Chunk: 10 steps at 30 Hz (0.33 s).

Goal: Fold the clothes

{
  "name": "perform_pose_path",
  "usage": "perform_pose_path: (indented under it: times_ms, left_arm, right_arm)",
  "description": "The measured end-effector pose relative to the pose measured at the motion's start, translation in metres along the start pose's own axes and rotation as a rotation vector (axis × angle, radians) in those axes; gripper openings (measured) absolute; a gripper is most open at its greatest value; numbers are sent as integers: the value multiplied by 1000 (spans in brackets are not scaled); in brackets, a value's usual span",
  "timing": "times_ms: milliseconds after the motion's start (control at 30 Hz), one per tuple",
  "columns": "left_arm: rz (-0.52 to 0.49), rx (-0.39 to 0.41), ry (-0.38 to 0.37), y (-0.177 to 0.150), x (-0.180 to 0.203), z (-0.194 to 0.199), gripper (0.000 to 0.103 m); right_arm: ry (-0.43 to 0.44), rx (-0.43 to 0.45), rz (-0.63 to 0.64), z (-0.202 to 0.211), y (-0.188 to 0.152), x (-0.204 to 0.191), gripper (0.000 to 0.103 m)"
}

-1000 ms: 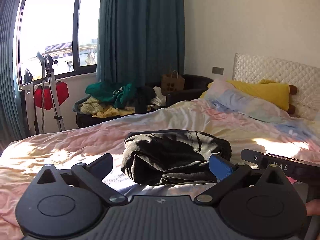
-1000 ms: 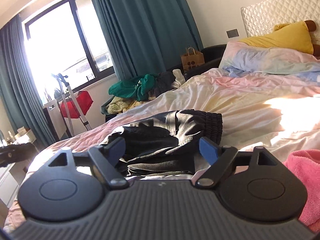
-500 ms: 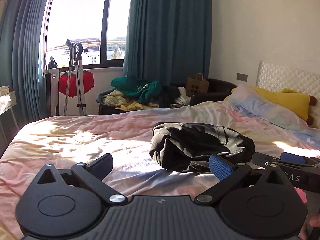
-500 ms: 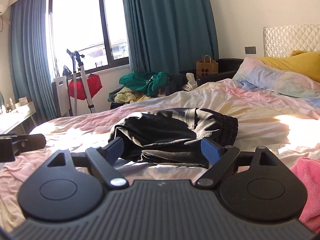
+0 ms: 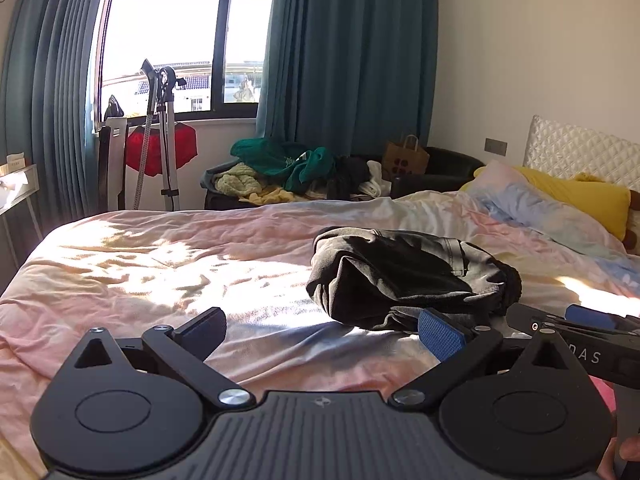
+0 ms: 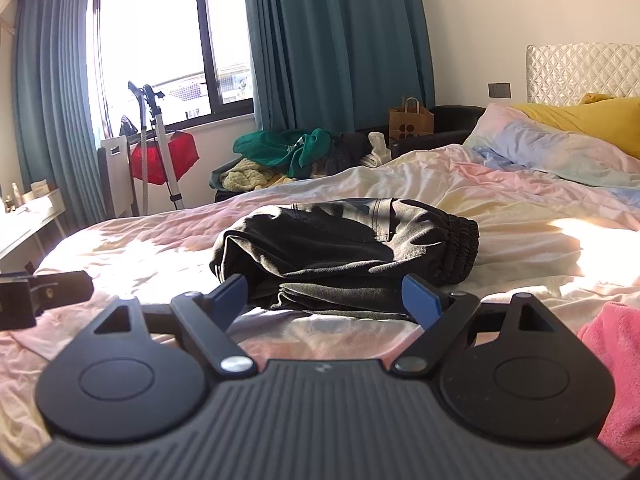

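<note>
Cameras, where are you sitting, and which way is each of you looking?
Left wrist: sits on the left gripper, looking along its open fingers across the bed toward the window; the dark garment lies ahead to the right, and the right gripper pokes in.
Right wrist: sits on the right gripper, facing the dark garment straight ahead; a pink cloth lies at right.
Shared: bed, garment, window, teal curtains.
</note>
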State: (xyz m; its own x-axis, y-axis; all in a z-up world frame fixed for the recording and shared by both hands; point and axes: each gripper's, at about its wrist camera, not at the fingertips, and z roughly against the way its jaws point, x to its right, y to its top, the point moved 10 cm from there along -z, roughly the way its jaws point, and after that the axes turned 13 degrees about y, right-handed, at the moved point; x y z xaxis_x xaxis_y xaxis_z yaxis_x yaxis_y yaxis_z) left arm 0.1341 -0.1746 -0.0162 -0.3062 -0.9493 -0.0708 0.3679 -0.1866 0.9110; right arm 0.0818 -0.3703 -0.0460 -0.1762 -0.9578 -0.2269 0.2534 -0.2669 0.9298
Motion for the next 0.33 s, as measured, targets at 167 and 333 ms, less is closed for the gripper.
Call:
perform_pose_path:
  times_ms: [167,333]
  left_arm:
    - [-7,2,11,-1,0,3,103]
    - [-10,6,12,-2,-3,5,103]
  right_arm:
    - [3,-7,5,0,-1,-2,86]
    - [-8,-9,2,0,0,0,86]
